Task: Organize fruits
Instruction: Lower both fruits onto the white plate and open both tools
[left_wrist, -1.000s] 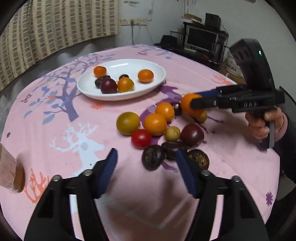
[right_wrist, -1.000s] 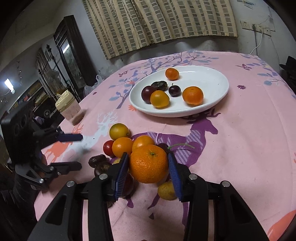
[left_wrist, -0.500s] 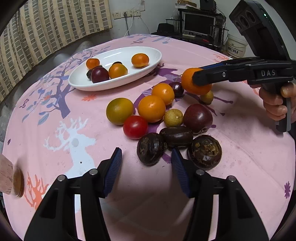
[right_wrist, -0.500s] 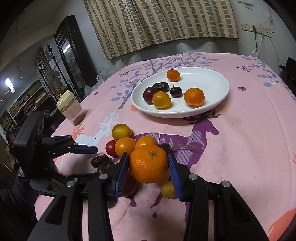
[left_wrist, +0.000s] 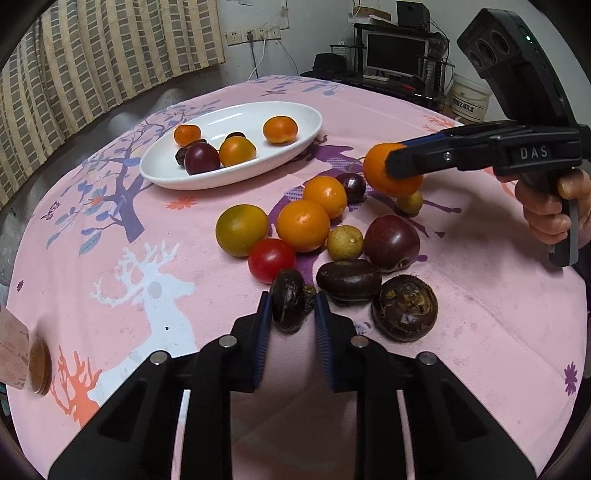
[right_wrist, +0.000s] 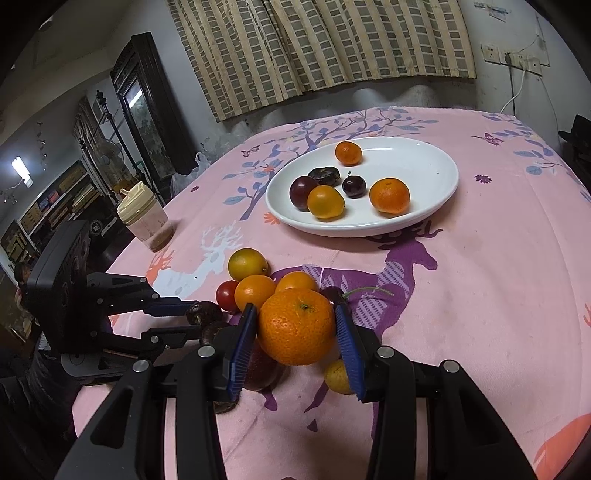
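Note:
My left gripper (left_wrist: 290, 314) is shut on a dark brown water chestnut (left_wrist: 290, 305) at the near edge of a loose pile of fruit on the pink tablecloth. My right gripper (right_wrist: 296, 325) is shut on an orange mandarin (right_wrist: 296, 325) and holds it above the pile; this mandarin also shows in the left wrist view (left_wrist: 388, 173). A white oval plate (right_wrist: 424, 166) holds several fruits beyond the pile. The pile includes two more chestnuts (left_wrist: 404, 307), a plum (left_wrist: 391, 243), a red tomato (left_wrist: 271, 259) and oranges (left_wrist: 303, 225).
A lidded plastic jar (right_wrist: 144, 221) stands at the table's left edge. The table (right_wrist: 498, 277) is round with a pink printed cloth. A person's hand (left_wrist: 554, 210) holds the right gripper. Furniture and a monitor stand behind the table.
My left gripper moved forward to the pile and closed on the nearest water chestnut. My right gripper kept hold of the mandarin and stayed about level.

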